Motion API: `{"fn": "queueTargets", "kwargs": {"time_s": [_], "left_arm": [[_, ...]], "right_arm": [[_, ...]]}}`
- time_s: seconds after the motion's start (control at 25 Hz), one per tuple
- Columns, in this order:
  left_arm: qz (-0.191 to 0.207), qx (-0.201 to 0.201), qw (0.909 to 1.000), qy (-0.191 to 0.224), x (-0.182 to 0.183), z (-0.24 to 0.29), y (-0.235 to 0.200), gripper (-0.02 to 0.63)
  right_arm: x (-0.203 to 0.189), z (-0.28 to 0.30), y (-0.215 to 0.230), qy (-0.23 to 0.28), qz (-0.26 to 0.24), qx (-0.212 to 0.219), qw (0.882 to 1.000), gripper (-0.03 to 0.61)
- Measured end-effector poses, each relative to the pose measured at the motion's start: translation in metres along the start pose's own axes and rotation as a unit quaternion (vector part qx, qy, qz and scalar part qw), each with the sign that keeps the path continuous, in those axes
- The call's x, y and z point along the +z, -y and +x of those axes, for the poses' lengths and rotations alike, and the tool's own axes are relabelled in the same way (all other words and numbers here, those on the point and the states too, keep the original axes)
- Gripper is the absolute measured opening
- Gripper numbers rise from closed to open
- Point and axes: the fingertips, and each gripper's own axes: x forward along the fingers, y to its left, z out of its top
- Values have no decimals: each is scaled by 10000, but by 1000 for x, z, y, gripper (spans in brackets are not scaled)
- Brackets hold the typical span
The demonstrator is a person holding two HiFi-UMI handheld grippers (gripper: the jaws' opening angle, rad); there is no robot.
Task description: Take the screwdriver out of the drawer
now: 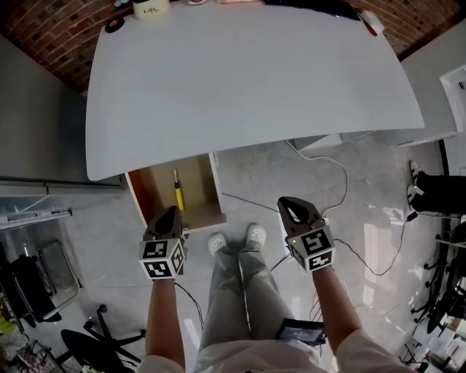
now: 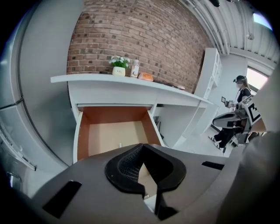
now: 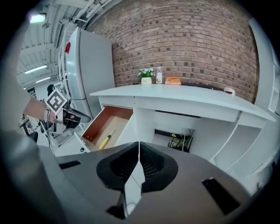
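The yellow-handled screwdriver (image 1: 177,195) lies in the open wooden drawer (image 1: 149,191) under the white table's left end. In the right gripper view the screwdriver (image 3: 106,140) rests on the drawer's (image 3: 94,127) floor. My left gripper (image 1: 170,216) hovers just in front of the drawer's front edge, jaws shut and empty. In the left gripper view the left gripper (image 2: 143,146) points into the drawer (image 2: 83,135) and its body hides most of the screwdriver. My right gripper (image 1: 290,207) hangs over the floor to the drawer's right. The right gripper (image 3: 139,143) is shut with nothing between its pads.
The white table (image 1: 247,80) carries a small plant pot (image 1: 151,9) at its far edge. Cables (image 1: 342,182) trail over the pale floor. The person's shoes (image 1: 255,234) stand between the grippers. A black chair base (image 1: 95,342) sits lower left. A grey fridge (image 3: 87,65) stands left of the table.
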Motion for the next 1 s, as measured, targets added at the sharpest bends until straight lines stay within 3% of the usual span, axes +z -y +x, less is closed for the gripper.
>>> {"fn": "queueTargets", "kwargs": {"time_s": [0.2, 0.32, 0.48, 0.8, 1.0], "left_arm": [[-146, 15, 9995, -275, -20, 34, -18, 12], [-153, 63, 9990, -420, -29, 51, -28, 17], [-217, 10, 9975, -668, -36, 72, -39, 133], [-169, 164, 9899, -1397, -62, 113, -61, 160], [-677, -26, 9801, -1865, -78, 135, -66, 163]], "right_arm": [[-21, 27, 12, -66, 476, -94, 9988, 20], [-33, 40, 17, -148, 514, -104, 9985, 20], [-46, 58, 19, -219, 436, -68, 9988, 20], [-56, 90, 30, -379, 557, -81, 9977, 20], [-62, 104, 33, -481, 611, -52, 9970, 20]]}}
